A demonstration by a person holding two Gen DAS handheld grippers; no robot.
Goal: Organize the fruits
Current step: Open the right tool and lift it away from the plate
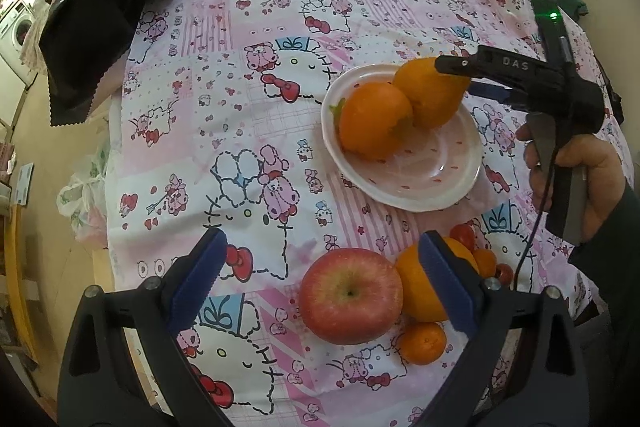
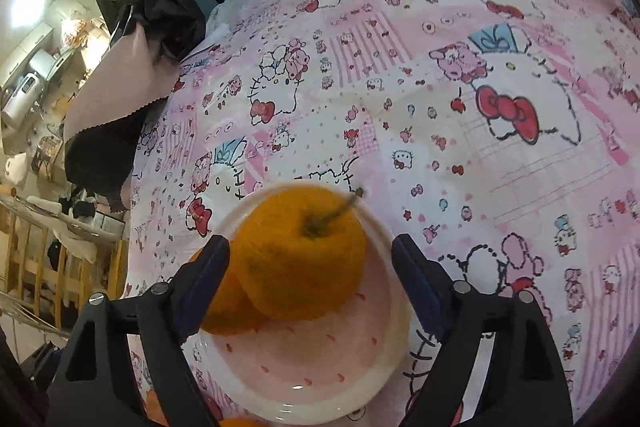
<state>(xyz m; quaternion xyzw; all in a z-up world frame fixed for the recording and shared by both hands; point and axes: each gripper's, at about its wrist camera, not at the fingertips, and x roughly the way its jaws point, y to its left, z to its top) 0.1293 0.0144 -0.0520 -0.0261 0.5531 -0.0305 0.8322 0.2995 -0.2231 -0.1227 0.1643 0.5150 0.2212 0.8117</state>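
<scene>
Two round, matte orange citrus fruits sit touching on a shallow pink plate (image 1: 404, 187) with small red marks; the stemmed orange (image 2: 300, 255) leans on the second orange (image 1: 374, 121), which lies at its eight o'clock in the left wrist view. We judge the step in hand to be setting this stemmed fruit down on the plate. Our right gripper (image 2: 310, 283) straddles it with jaws standing wide; the right pad is clear of the peel, and the left pad sits so close that we cannot tell whether it touches. Our left gripper (image 1: 320, 275) hangs wide open and empty over the loose fruit still on the cloth: a smooth red apple (image 1: 352, 297) at the plate's six o'clock, a large orange (image 1: 424, 287) touching the apple, a small mandarin (image 1: 423, 343), and glossy cherry tomatoes (image 1: 464, 235). Next, we judge, the left jaws must lower around the apple. Underneath lies a pink cartoon-cat tablecloth (image 1: 240, 107).
</scene>
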